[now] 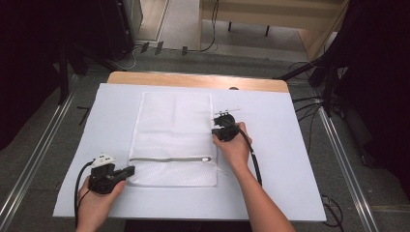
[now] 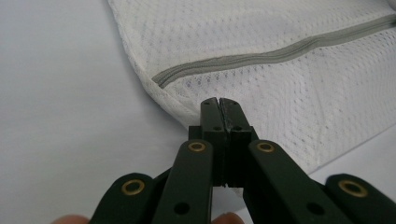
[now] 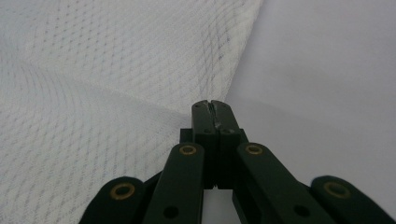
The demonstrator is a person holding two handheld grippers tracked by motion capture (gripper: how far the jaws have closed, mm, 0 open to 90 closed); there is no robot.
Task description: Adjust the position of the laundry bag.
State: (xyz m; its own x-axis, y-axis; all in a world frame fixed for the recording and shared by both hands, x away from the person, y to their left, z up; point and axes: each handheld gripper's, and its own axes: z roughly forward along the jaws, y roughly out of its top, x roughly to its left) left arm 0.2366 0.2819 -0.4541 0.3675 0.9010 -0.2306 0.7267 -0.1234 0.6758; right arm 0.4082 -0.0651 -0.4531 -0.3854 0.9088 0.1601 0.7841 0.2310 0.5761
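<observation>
High view: white mesh laundry bag [image 1: 174,140] flat at centre frame on the white-covered bench [image 1: 290,159], grey zipper [image 1: 169,159] across its lower part. Left gripper [image 1: 129,171] lower left at the bag's bottom-left edge; right gripper [image 1: 214,129] mid-right at the bag's right edge.

Left gripper view: fingers clenched, pinching the bag's [image 2: 280,84] edge just below the zipper [image 2: 261,58] end.

Right gripper view: fingers clenched on the bag's [image 3: 93,93] edge, mesh puckered there.

White mesh laundry bag [image 1: 174,140], flat, lengthwise at frame centre; grey zipper [image 1: 169,159] closed across its lower part, edges slightly lifted.
</observation>
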